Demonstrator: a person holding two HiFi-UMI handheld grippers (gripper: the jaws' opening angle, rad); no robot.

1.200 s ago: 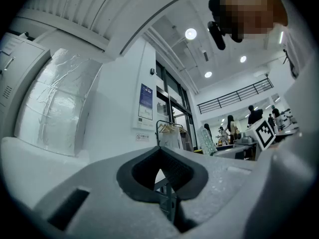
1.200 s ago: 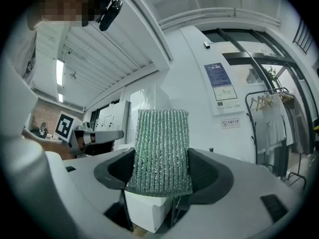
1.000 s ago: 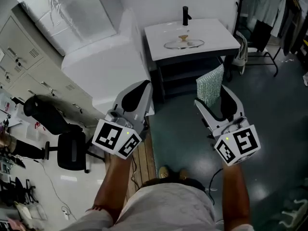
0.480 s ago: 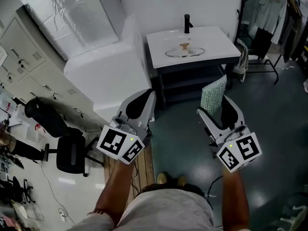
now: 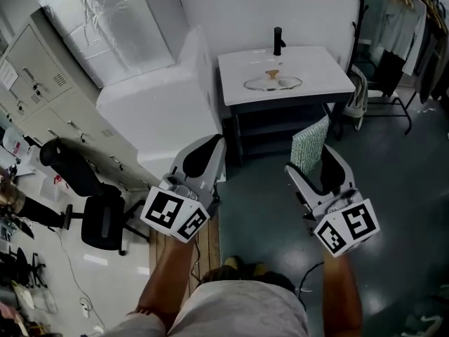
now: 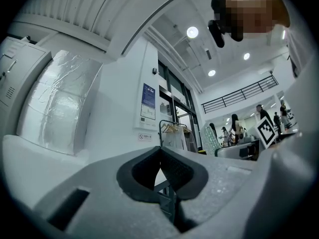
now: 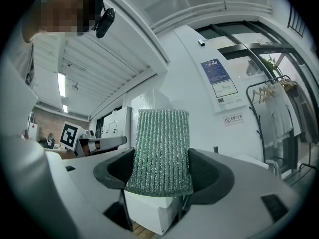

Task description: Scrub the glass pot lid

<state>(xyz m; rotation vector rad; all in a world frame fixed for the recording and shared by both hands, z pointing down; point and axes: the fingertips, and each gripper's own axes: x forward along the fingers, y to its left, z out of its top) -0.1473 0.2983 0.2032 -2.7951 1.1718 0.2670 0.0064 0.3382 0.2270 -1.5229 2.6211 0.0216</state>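
**Glass lid lies far ahead, closer to the sponge-holding right tongs**

Seen from the head view, a person stands on a dark floor, holding a pair of tongs in each hand at waist height. Straight ahead, and well apart from both hands, is a white desk (image 5: 330, 83) with a black tap (image 5: 278, 41) at its back edge. The glass pot lid (image 5: 273, 83) lies flat on the desk, just in front of the tap, with its small knob pointing up. The lid is round, so it has no long axis to line up with. What matters is that it lies level and faces upward.

The left tongs (image 5: 205, 152) are fully closed with nothing between the jaws. The left gripper view shows the two dark pads meeting. The right tongs (image 5: 313, 161) are clamped on a green scrubbing sponge (image 5: 309, 142). The sponge stands upright between the jaws, and its free end points forward, toward the desk.

The lid lies forward of both hands and between their two lines of reach, a little nearer the right one. Open floor separates the person from the desk, so neither pair of tongs is within reach of the lid. The sponge hand appears better placed to arrive first. It would most likely need to come in over the desk and then down onto the glass, while the empty left tongs steady the lid.
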